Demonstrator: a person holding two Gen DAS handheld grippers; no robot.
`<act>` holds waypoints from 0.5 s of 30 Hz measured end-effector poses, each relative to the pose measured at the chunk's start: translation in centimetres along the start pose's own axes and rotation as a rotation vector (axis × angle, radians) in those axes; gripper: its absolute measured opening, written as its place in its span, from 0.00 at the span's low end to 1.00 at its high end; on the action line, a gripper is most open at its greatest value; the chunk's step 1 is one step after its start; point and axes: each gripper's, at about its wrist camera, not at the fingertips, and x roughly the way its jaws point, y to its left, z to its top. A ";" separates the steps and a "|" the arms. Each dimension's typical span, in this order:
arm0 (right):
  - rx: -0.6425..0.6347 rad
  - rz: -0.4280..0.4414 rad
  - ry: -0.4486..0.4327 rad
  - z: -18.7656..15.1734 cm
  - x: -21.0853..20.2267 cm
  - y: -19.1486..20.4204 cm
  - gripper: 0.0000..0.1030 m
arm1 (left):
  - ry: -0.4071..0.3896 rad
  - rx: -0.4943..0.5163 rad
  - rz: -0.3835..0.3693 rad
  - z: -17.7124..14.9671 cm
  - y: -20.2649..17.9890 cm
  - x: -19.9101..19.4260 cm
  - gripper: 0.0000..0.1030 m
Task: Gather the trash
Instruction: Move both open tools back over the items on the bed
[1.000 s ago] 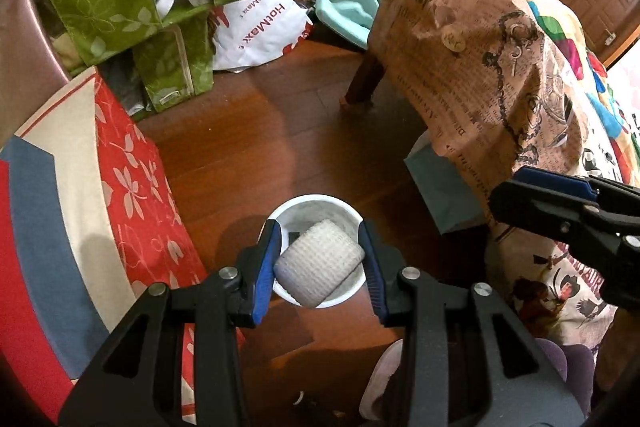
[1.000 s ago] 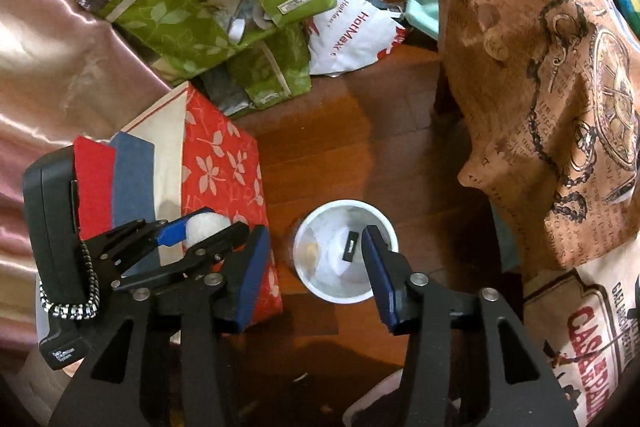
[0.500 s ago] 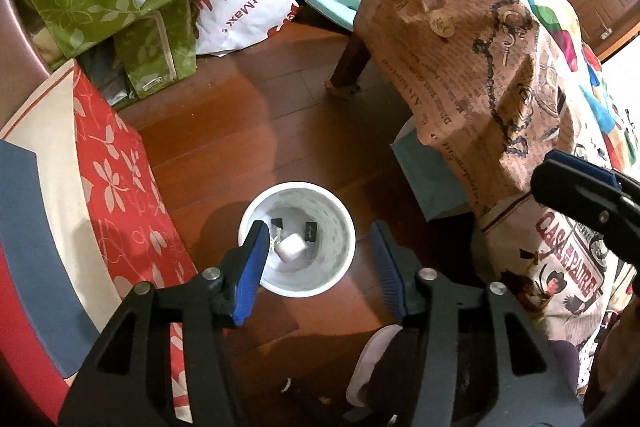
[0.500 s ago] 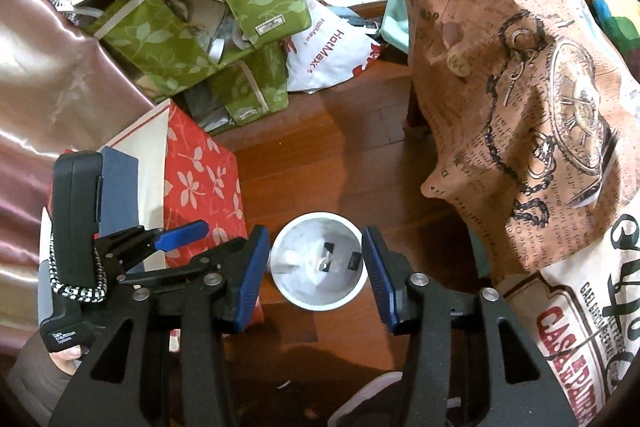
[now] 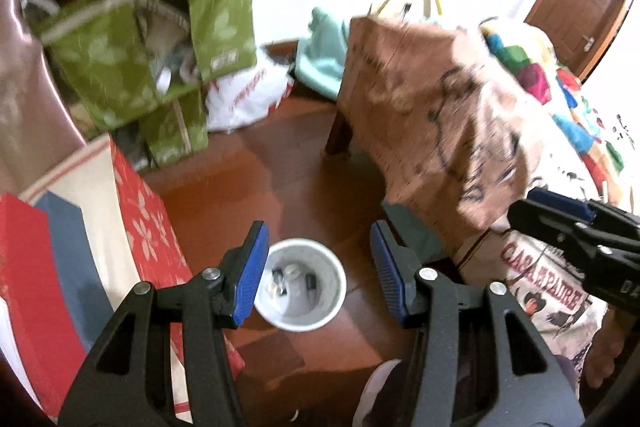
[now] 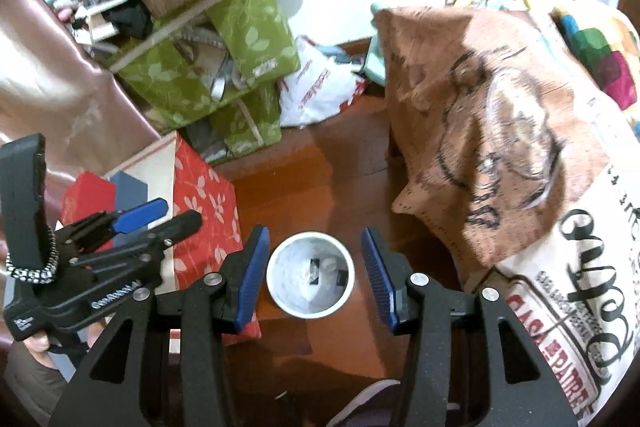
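A white trash bin (image 5: 301,321) stands on the wooden floor, also in the right wrist view (image 6: 276,287). Several small pieces of trash (image 5: 294,273) lie at its bottom, a pale lump and dark bits. My left gripper (image 5: 316,271) is open and empty, high above the bin. My right gripper (image 6: 314,273) is open and empty, also above the bin. The left gripper shows at the left of the right wrist view (image 6: 154,217). The right gripper shows at the right of the left wrist view (image 5: 560,215).
A red floral cushion (image 6: 206,203) lies left of the bin. A table under a brown printed cloth (image 6: 476,99) stands to the right. Green leaf-print boxes (image 6: 224,67) and a white plastic bag (image 6: 320,87) are stacked at the back. A shoe (image 5: 374,393) is below.
One second ago my left gripper held a whitish wad over the bin. It opened and the wad dropped into the bin. Both grippers have since risen and tilted up.
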 end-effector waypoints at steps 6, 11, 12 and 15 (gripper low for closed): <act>0.025 -0.025 -0.112 -0.3 -5.6 -1.7 0.43 | -0.123 0.074 -0.025 1.3 -4.4 -5.0 0.50; 0.047 -0.071 -0.206 -1.2 -10.3 -3.4 0.43 | -0.199 0.133 -0.057 1.7 -8.4 -8.2 0.50; 0.050 -0.082 -0.220 -1.4 -11.0 -3.6 0.43 | -0.210 0.145 -0.068 1.7 -9.4 -8.8 0.50; 0.062 -0.125 -0.273 -2.2 -13.7 -4.9 0.43 | -0.238 0.178 -0.094 1.8 -12.1 -10.2 0.50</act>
